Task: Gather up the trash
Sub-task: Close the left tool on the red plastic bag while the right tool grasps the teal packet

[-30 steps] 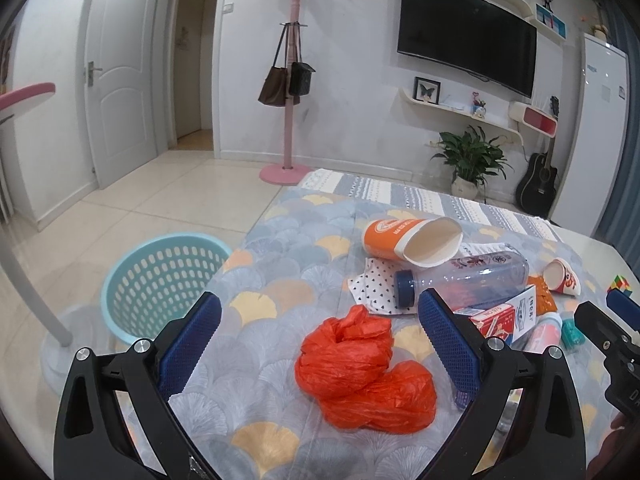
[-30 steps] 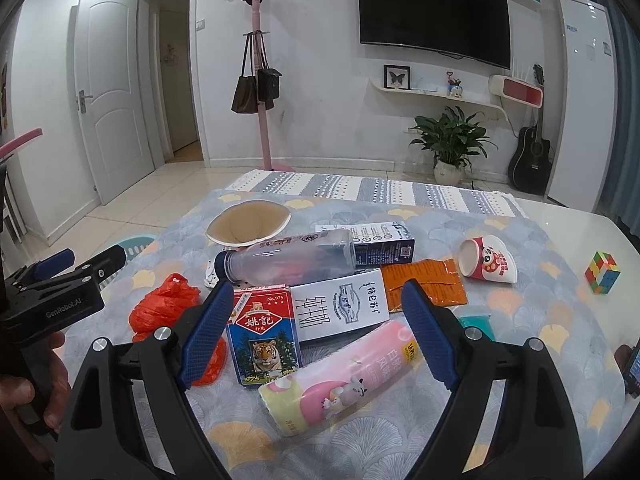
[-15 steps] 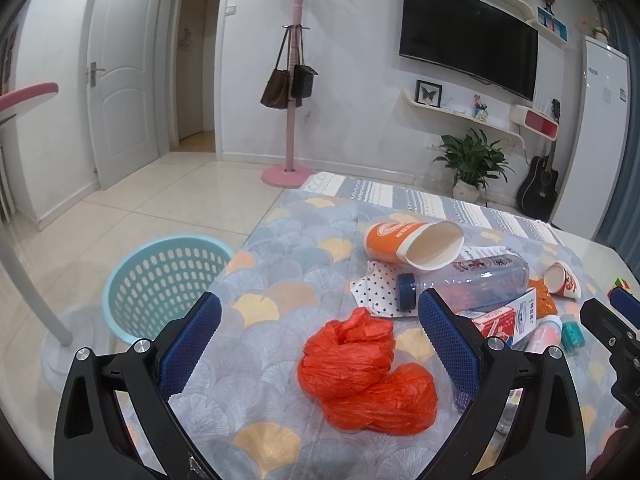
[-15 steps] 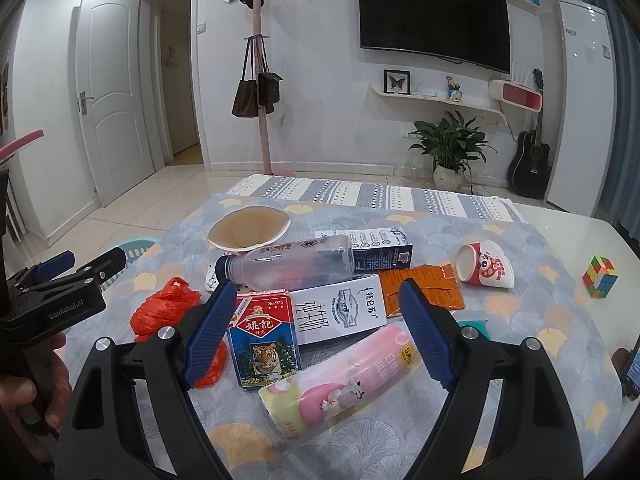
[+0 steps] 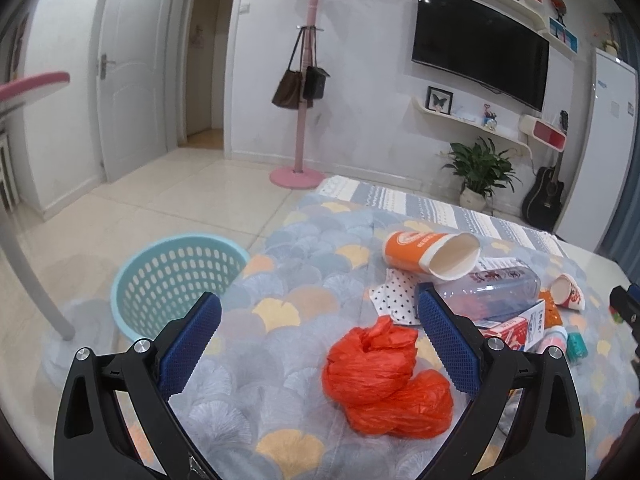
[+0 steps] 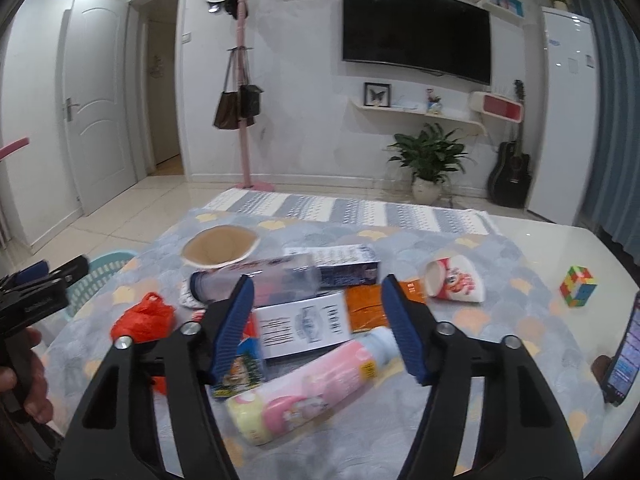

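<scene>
While right gripper (image 6: 318,312) closing, left gripper (image 5: 320,332) open: two cups (image 6: 454,280), one basket (image 5: 176,276), nothing gripped.

A home living room: a wall-mounted television (image 6: 416,28) above a shelf with a framed butterfly (image 6: 377,95), a pink coat stand (image 5: 306,80) hung with handbags, a potted plant (image 6: 430,160), a guitar (image 6: 510,168) by a white fridge (image 6: 568,120), white doors, tiled floor.

Bare cloth (image 5: 280,276) leftward toward basket (image 5: 176,280); clutter (image 6: 312,280) crowding right.
</scene>
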Motion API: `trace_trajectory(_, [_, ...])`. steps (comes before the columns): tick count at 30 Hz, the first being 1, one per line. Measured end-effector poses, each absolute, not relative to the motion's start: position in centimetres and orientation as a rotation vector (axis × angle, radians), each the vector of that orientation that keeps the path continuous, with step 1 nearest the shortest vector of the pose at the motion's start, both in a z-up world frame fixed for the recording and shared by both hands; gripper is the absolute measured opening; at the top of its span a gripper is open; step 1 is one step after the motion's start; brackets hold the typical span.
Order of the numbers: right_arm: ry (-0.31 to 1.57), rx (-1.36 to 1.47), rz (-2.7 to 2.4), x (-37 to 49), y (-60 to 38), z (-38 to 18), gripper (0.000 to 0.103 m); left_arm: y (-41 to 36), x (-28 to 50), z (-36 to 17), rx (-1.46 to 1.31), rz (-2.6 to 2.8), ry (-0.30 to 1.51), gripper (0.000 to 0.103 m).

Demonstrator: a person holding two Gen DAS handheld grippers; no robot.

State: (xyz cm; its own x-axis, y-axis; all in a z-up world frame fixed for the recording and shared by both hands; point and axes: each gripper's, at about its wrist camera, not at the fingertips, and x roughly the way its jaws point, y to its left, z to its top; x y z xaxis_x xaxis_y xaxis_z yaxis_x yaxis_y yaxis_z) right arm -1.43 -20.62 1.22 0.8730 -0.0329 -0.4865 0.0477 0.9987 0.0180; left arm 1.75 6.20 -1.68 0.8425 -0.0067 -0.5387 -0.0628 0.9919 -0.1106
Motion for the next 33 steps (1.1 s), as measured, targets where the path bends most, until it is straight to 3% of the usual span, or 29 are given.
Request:
trace_trajectory(15, [0.598,0.154,-0.272,-1.9,-31.5,-1.6,0.053,4.2,7.1,-8.8,-0.274,-0.135,0.915,0.095])
trace_trajectory(21, [0.690,0.176,-0.274,-0.7,-32.3,-4.6,0.053,4.2,8.0,-11.2,-0.308,-0.136,1.005,0.085])
trace_trajectory(30, [0.794,0.152,-0.273,2.6,-32.7,-8.4,0.069,2.1,8.0,-11.3,-0.154,-0.098,0.994,0.085])
trace_trajectory(33, [0.828,0.160,-0.266,3.5,-33.0,-9.3,0.070,1.5,7.8,-11.2,-0.089,-0.073,0.991,0.076])
